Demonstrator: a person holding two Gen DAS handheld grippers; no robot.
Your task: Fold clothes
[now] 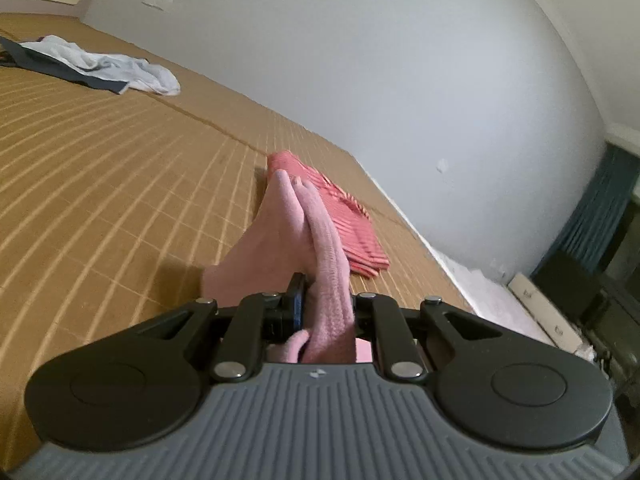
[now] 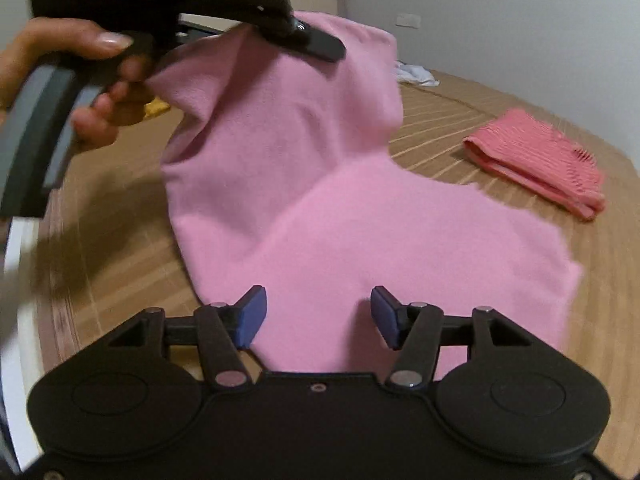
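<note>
Right claw (image 2: 318, 316) stands apart and empty, the near edge of the pink cloth (image 2: 320, 200) lying on the bed (image 2: 500, 92) just under it. From there the cloth runs up and away leftward to the left claw (image 2: 316, 42), clamped on its raised corner. Right hand is nearer the free edge.

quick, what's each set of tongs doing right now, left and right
Left tongs: closed on the pink cloth, holding one part lifted off the mat.
Right tongs: open over the pink cloth, gripping nothing.
</note>
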